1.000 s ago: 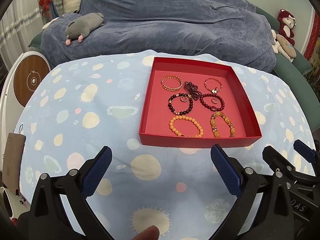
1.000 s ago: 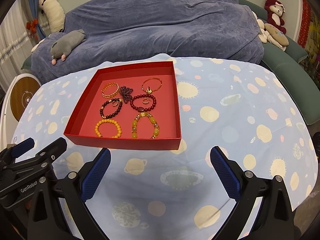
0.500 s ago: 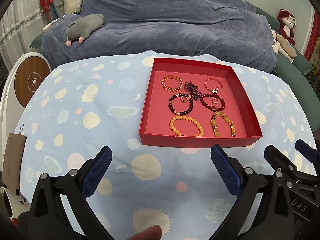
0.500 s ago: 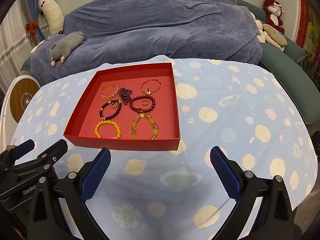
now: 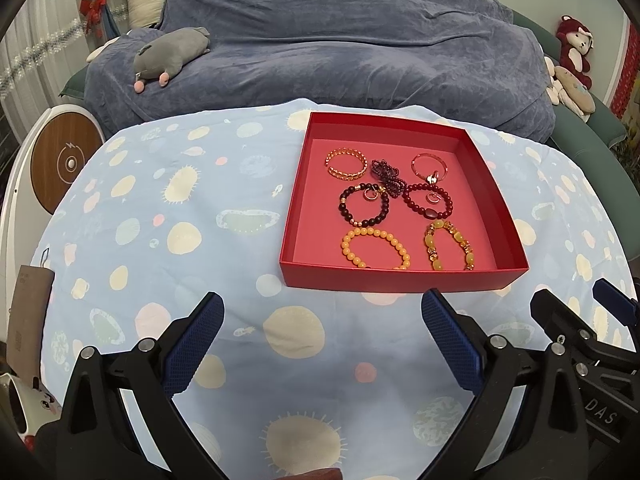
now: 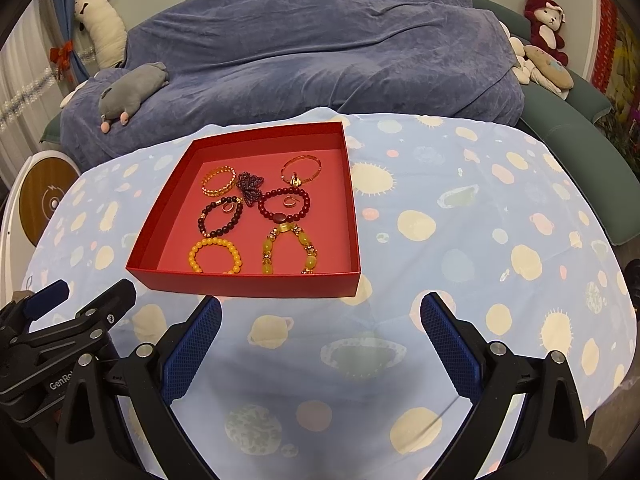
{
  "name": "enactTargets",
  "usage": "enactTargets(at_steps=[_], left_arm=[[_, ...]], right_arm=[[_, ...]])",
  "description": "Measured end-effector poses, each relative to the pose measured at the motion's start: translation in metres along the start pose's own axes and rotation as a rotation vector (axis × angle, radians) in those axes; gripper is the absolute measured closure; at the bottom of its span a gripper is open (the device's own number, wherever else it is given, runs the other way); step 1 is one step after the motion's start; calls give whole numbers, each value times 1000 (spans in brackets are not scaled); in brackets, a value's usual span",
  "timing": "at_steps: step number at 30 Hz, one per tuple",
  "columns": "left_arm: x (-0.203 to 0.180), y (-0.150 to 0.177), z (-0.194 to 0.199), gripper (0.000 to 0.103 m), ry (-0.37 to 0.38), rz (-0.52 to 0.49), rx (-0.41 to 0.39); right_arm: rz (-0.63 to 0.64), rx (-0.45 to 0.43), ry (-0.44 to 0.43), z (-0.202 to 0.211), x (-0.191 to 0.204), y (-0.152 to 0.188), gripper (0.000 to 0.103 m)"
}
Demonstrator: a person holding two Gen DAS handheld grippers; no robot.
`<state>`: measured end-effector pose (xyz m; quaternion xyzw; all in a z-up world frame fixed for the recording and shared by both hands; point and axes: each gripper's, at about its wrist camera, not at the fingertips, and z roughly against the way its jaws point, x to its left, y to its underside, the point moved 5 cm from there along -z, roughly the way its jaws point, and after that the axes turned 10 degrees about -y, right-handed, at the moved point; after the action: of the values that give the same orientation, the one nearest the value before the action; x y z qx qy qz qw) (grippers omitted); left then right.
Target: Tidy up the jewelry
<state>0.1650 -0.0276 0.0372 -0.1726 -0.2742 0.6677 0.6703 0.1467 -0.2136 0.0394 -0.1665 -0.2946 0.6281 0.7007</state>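
A shallow red box (image 5: 400,278) (image 6: 248,282) sits on the light blue patterned tablecloth. Inside lie several bracelets: an orange bead one (image 5: 376,248) (image 6: 215,255), a yellow stone one (image 5: 450,244) (image 6: 290,250), a dark bead one (image 5: 364,205), a red bead one (image 5: 428,202) (image 6: 284,204), a gold band (image 5: 346,163), a thin gold bangle (image 5: 430,165) and a purple bead piece (image 5: 386,176). My left gripper (image 5: 322,320) is open and empty, short of the box's near wall. My right gripper (image 6: 320,318) is open and empty, near the box's front right corner.
A sofa under a blue cover (image 5: 340,48) stands behind the table, with a grey plush toy (image 5: 170,56) on it. A round wooden-faced device (image 5: 64,162) is at the left. Plush toys (image 6: 546,26) sit at the far right.
Both grippers have drifted very slightly; the box sits marginally differently in view. Both grippers stay open and empty.
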Motion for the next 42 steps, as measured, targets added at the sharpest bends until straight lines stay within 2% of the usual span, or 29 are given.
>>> enactTargets(at_steps=[42], left_arm=[[3,4,-7,9,-10,5,10]], right_arm=[[6,3,4,-1,-1,2,7]])
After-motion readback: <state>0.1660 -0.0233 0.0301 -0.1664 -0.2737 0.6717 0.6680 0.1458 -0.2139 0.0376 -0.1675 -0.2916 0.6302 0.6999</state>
